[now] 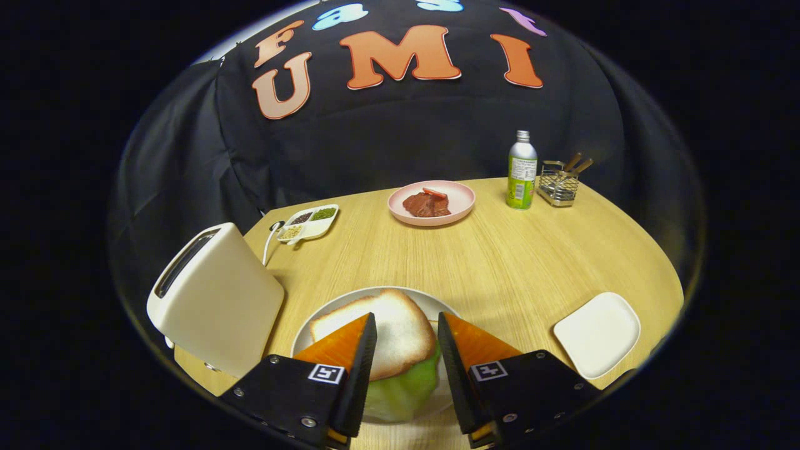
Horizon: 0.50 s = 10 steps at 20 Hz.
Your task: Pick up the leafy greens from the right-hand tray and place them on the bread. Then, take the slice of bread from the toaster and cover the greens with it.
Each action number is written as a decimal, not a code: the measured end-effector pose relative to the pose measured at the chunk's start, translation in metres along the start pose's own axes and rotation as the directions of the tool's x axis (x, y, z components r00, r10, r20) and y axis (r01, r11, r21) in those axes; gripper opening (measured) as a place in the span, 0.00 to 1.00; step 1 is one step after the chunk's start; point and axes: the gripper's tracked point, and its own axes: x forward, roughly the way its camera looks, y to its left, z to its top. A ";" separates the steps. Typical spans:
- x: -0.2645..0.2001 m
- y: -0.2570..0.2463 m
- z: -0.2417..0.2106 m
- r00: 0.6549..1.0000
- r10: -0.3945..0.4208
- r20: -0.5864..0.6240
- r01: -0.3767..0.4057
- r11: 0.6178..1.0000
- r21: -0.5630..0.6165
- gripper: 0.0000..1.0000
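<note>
Pale, light-brown wood grain is seen on the round table (500,262). A white round plate (312,328) carries a white slice of bread with a tan crust (394,331), under which light green leafy greens (406,390) are seen. The gripper (406,337), its fingers spread to either side of the bread, is coloured orange and black, with black-and-white square markers. The boxy toaster (215,300) is cream. A pink round plate (431,201) holds reddish-brown meat (426,204). The small square tray (597,334) is white. The bottle (522,170) is silver with a green label.
</note>
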 end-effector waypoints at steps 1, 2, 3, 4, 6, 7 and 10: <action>-0.003 -0.002 0.001 1.000 -0.001 0.002 0.001 1.000 0.000 0.61; -0.006 -0.005 0.004 1.000 -0.008 0.013 0.008 1.000 -0.005 0.66; -0.011 -0.009 0.008 0.999 -0.018 0.030 0.018 1.000 -0.015 0.70; -0.017 -0.013 0.013 0.998 -0.029 0.050 0.031 0.999 -0.026 0.77; -0.028 -0.022 0.023 0.994 -0.056 0.095 0.061 0.997 -0.052 0.90; -0.034 -0.027 0.029 0.990 -0.070 0.124 0.078 0.995 -0.062 0.93; -0.053 -0.041 0.047 0.974 -0.109 0.201 0.132 0.986 -0.106 0.98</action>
